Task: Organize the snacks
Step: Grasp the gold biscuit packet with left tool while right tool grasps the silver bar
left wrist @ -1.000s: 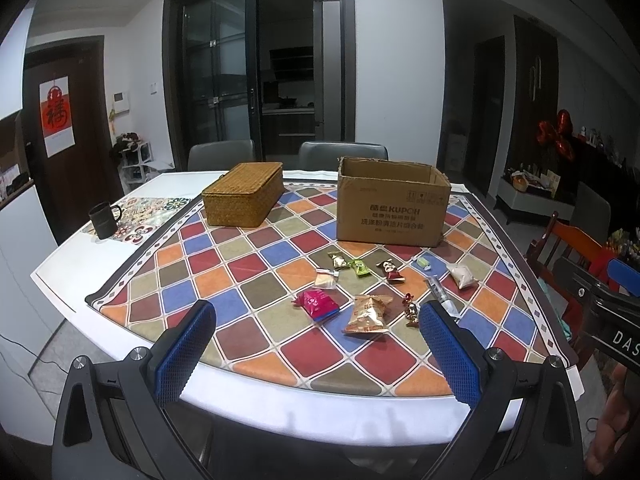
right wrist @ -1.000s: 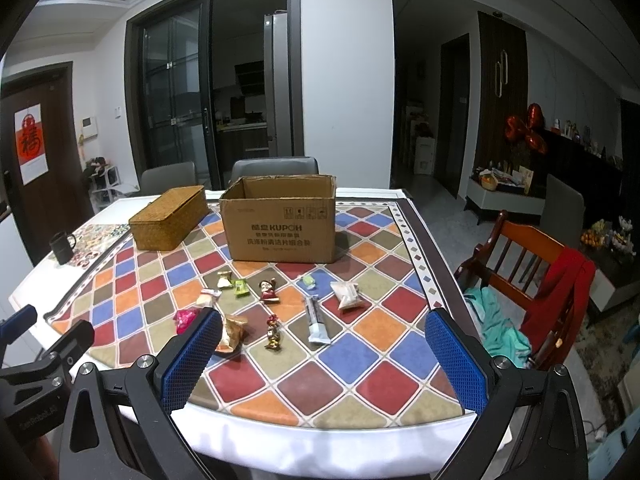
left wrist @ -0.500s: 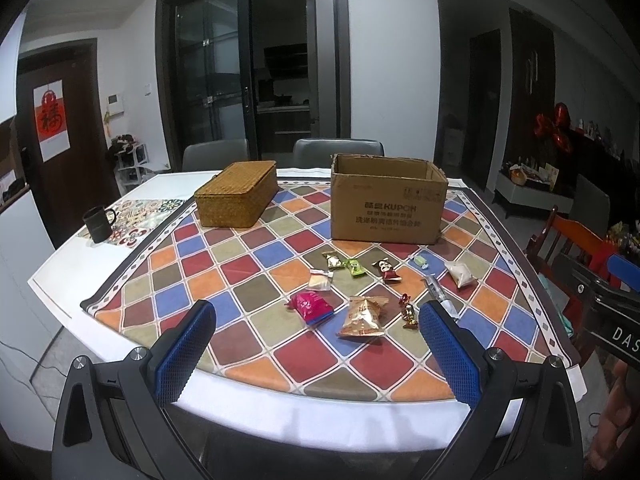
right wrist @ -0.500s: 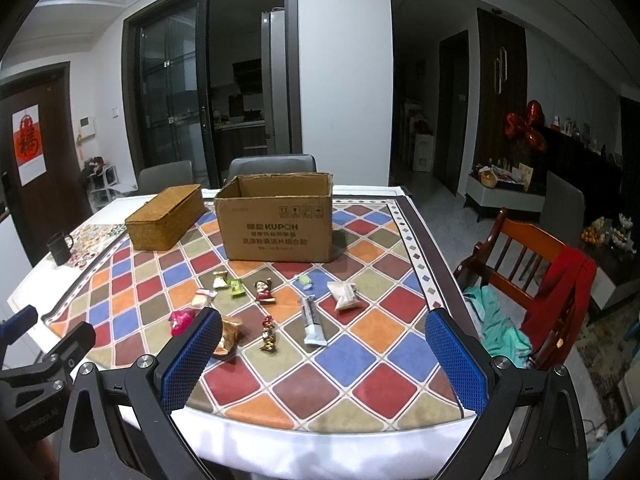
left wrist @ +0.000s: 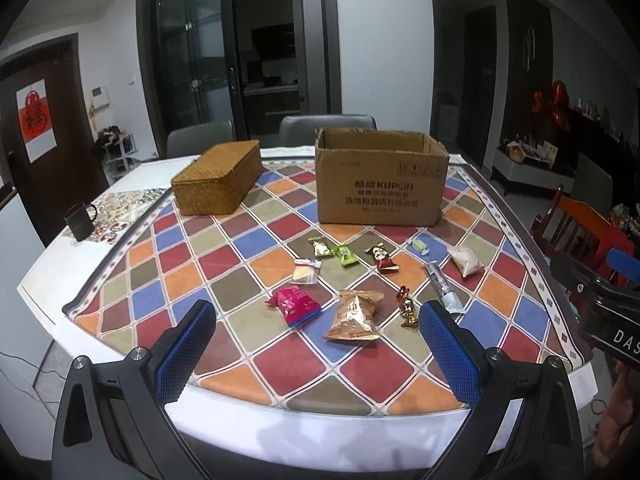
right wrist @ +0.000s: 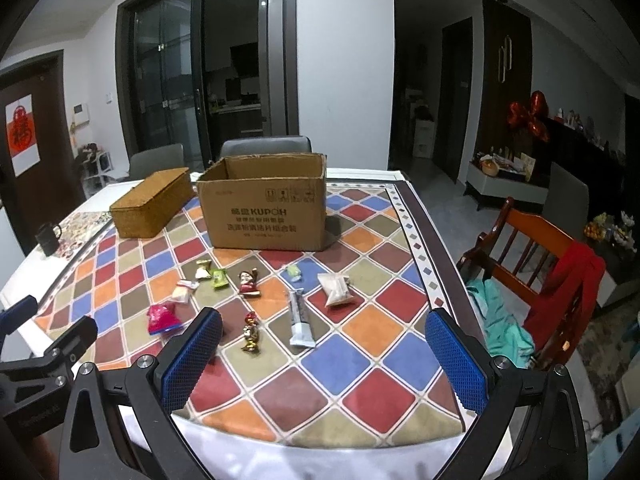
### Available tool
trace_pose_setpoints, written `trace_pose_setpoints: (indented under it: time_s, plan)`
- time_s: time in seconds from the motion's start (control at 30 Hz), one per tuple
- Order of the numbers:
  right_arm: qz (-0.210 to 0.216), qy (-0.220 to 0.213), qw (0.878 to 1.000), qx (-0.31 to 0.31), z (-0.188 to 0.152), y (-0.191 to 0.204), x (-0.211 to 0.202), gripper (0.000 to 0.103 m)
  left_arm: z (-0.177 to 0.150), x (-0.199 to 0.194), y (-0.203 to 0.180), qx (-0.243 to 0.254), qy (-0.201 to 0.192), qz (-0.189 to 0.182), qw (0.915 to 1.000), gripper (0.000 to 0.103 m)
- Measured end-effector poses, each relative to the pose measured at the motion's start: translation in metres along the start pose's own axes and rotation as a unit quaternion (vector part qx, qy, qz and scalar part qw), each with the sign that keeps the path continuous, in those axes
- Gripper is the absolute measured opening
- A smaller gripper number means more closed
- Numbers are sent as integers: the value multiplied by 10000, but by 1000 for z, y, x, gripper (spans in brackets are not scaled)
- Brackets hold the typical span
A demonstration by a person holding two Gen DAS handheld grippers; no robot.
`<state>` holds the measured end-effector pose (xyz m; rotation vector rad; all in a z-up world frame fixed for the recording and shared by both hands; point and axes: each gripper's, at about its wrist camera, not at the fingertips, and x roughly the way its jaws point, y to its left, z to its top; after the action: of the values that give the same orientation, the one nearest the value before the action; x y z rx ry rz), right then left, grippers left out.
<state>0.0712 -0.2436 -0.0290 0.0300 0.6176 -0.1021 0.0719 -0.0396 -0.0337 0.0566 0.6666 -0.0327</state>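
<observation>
The snacks lie scattered on the checkered cloth toward the near right part of the tabletop [left wrist: 60, 264], in front of an open cardboard box [left wrist: 380, 178]. Closest to the near edge are a gold packet [left wrist: 354, 316], a pink packet [left wrist: 294, 304] to its left and a small red-and-gold candy [left wrist: 407, 307] to its right, all apart from one another. A grey stick sachet [left wrist: 442, 286] lies lengthwise just beyond the candy, toward the right edge. Farther in, a loose row runs across in front of the box: a small white packet [left wrist: 306, 272], a gold-wrapped sweet [left wrist: 321, 247], a green sweet [left wrist: 346, 255], a dark red packet [left wrist: 382, 258], a pale green candy [left wrist: 419, 245] and a clear bag of white contents [left wrist: 464, 260] nearest the right edge.

The cardboard box stands upright with its flaps open, near the far edge. To its left, apart from it, sits a closed woven basket [left wrist: 218, 176]. A black mug [left wrist: 80, 220] stands near the left edge on a patterned mat.

The left tongs [left wrist: 316, 352] are spread wide with nothing between the blue pads, hovering over the near edge, with the gold packet framed between them. The right tongs [right wrist: 324, 356] are likewise wide apart and empty, over the near right part of the tabletop, with the candy and the stick sachet showing between their fingers. A wooden chair [right wrist: 536, 256] draped with red cloth stands off the right edge.
</observation>
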Motion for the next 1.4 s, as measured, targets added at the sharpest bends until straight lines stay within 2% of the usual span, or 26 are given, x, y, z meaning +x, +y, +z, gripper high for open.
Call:
trace_pose_setpoints:
  time_s: [0.43, 0.6, 0.73, 1.1, 1.2, 1.33, 1.4]
  plan:
    - [74, 159, 9996, -210, 12, 3, 58, 102, 3, 59, -14, 201, 381, -207, 9989, 103]
    - [203, 305, 9988, -334, 10, 6, 80, 90, 3, 79, -17, 268, 430, -206, 9985, 98]
    - [271, 394, 9979, -426, 5, 10, 96, 87, 1, 96, -20, 355, 473, -180, 9981, 98]
    - [479, 823, 9942, -494, -8, 12, 148, 68, -11, 142, -31, 504, 822, -340, 9948, 77]
    - [469, 894, 9936, -508, -11, 14, 160, 67, -14, 152, -35, 572, 912, -394, 9934, 67]
    - [483, 977, 9923, -586, -14, 18, 174, 67, -17, 162, -37, 638, 962, -444, 9923, 61]
    - [500, 1038, 9915, -613, -16, 19, 181, 62, -19, 166, -37, 633, 1012, -472, 9917, 57]
